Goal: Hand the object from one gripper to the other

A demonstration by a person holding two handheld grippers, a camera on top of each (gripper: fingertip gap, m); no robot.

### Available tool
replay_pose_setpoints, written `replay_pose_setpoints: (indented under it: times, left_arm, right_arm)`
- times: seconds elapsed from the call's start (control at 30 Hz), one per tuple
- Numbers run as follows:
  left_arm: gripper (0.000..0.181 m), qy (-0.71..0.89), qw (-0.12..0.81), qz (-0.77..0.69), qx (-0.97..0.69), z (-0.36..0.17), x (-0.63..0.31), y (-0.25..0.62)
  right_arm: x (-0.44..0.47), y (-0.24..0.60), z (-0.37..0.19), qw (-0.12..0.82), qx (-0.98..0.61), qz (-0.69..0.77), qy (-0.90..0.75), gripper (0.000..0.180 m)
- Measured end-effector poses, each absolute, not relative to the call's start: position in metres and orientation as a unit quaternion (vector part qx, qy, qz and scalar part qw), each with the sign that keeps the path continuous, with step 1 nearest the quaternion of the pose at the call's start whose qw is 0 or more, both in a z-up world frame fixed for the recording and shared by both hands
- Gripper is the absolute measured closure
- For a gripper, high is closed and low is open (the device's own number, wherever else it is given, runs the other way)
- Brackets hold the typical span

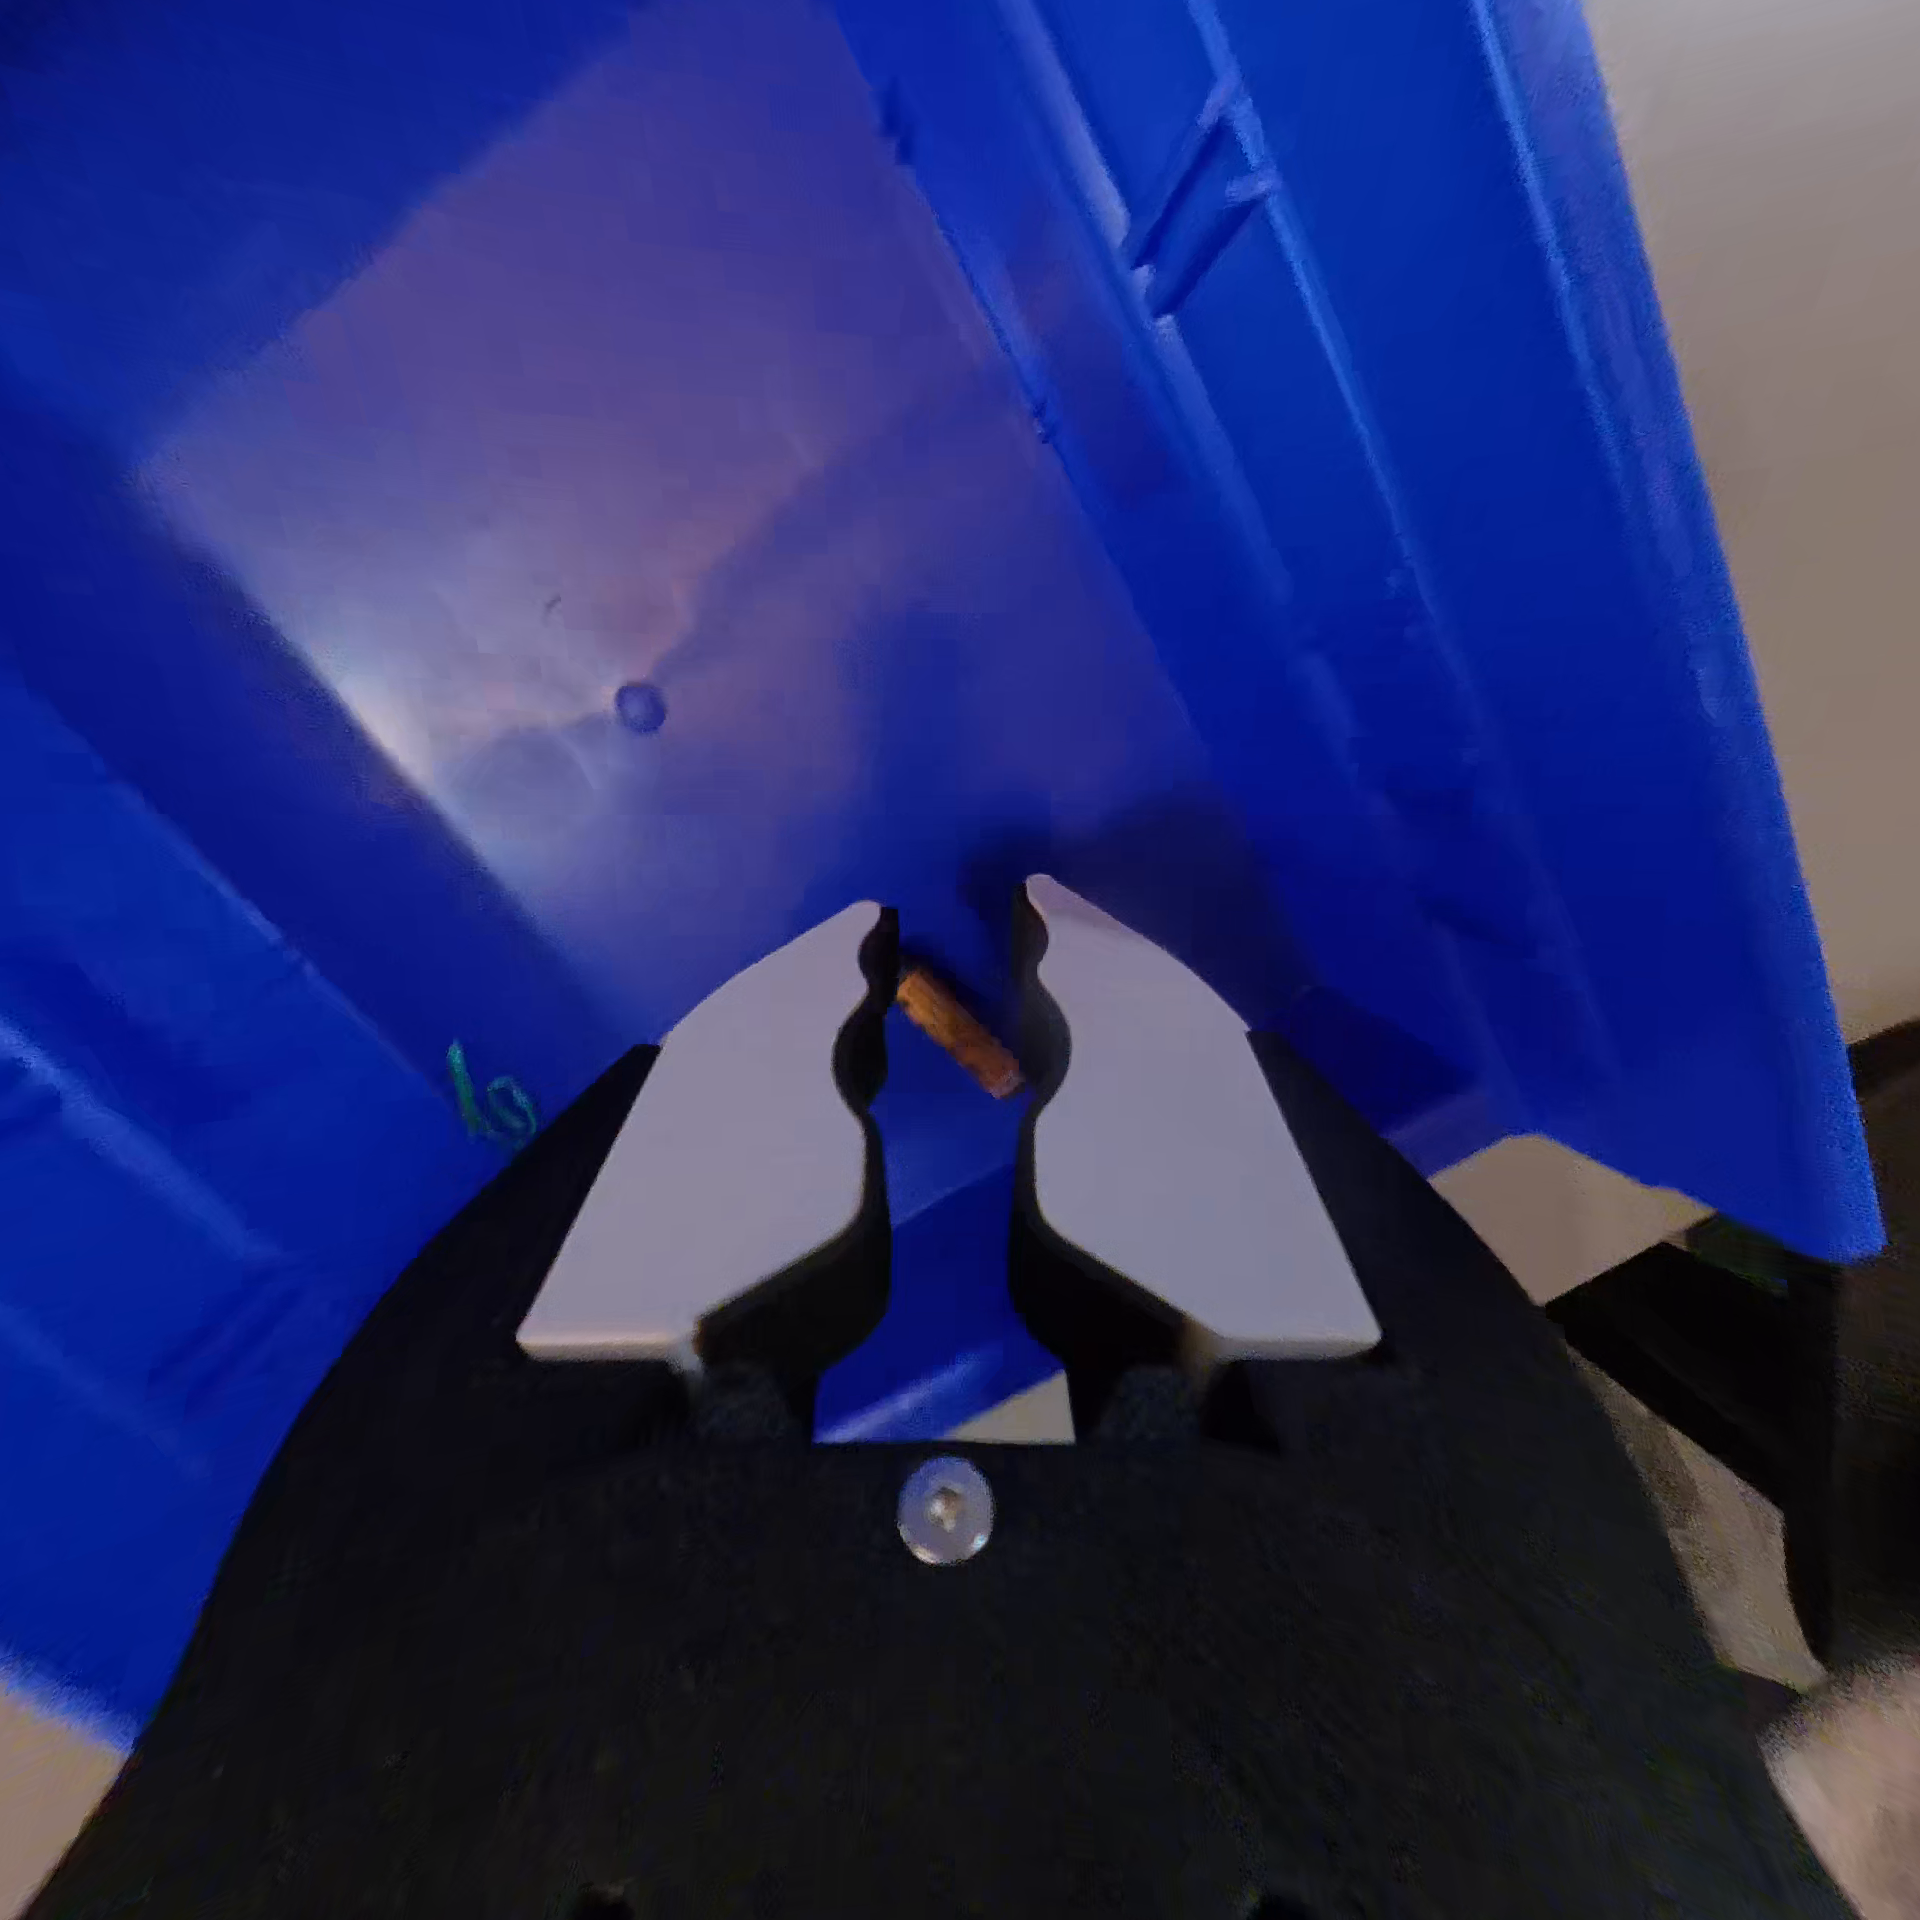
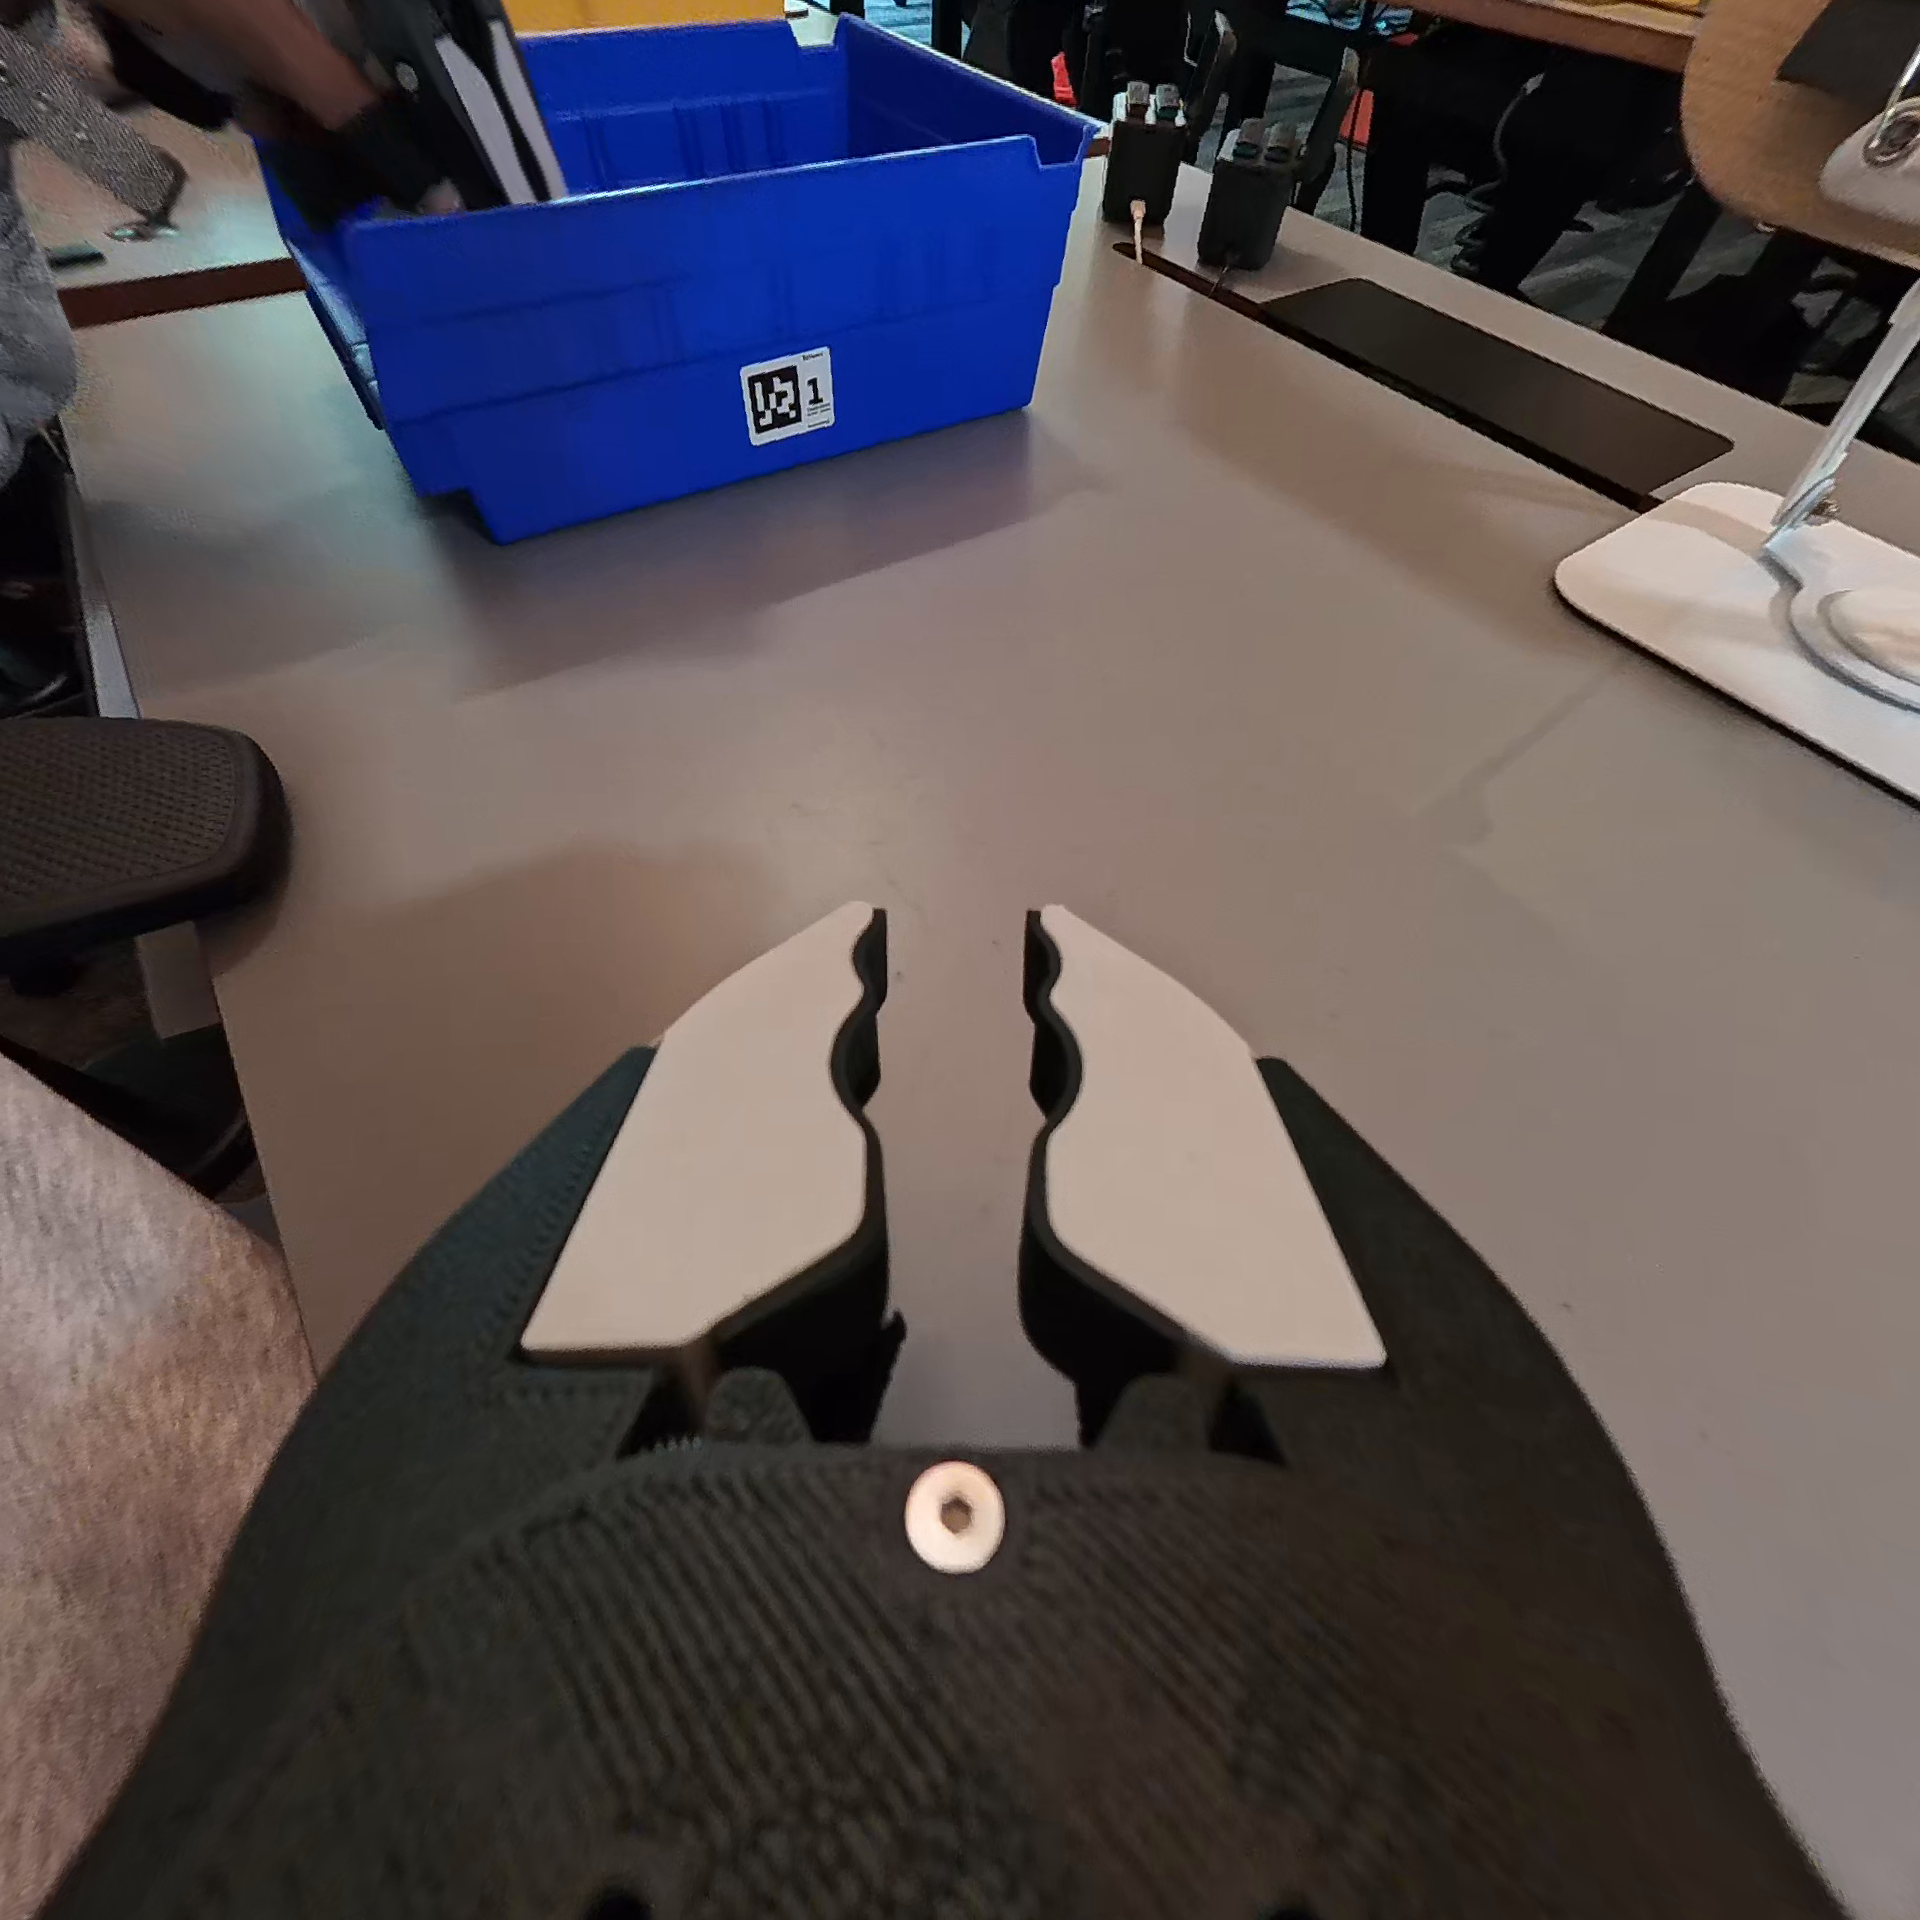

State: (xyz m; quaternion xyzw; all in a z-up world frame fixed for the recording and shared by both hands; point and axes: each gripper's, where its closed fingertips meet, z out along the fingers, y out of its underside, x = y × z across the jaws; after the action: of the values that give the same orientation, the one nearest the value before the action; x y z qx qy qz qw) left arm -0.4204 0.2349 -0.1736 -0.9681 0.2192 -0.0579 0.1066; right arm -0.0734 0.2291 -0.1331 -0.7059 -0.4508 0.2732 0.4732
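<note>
A short brown wooden dowel (image 1: 958, 1029) sits slantwise between the fingers of my left gripper (image 1: 954, 904). Its ends touch both inner pads, so the jaws are closed on it with a narrow gap. This gripper is inside the blue bin (image 1: 520, 520), with its tips close to the bin floor. In the right wrist view the left gripper (image 2: 473, 114) shows far off, reaching into the blue bin (image 2: 717, 301). My right gripper (image 2: 956, 914) hangs low over the grey table (image 2: 1195, 675), its jaws a little apart and empty.
A small green clip (image 1: 488, 1101) lies on the bin floor to the left. A chair armrest (image 2: 125, 821) is at the table's left edge. A white stand base (image 2: 1714, 592) is at right. Two black chargers (image 2: 1195, 166) and a dark slot are behind. My right tips are about 45 centimeters from the small green clip (image 1: 488, 1101), my left tips only 10 centimeters.
</note>
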Motion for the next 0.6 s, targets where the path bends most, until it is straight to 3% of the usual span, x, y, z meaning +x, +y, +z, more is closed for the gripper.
replay_pose_setpoints:
  times: [0.23, 0.3, 0.43, 0.6]
  left_arm:
    - [0.148, 0.161, -0.007, -0.044, -0.986, -0.194, -0.449, 0.197]
    - [0.153, 0.162, 0.002, -0.058, -0.985, -0.194, -0.445, 0.2]
    - [0.181, 0.196, 0.017, -0.054, -0.979, -0.193, -0.438, 0.204]
    - [0.18, 0.195, 0.09, -0.066, -0.975, -0.176, -0.434, 0.221]
  right_arm:
    - [-0.073, 0.229, -0.135, 0.473, -0.706, 0.276, -0.45, 0.154]
    - [-0.072, 0.23, -0.136, 0.472, -0.706, 0.279, -0.447, 0.154]
    - [-0.069, 0.232, -0.134, 0.476, -0.706, 0.276, -0.446, 0.154]
    - [-0.063, 0.234, -0.133, 0.479, -0.708, 0.278, -0.438, 0.154]
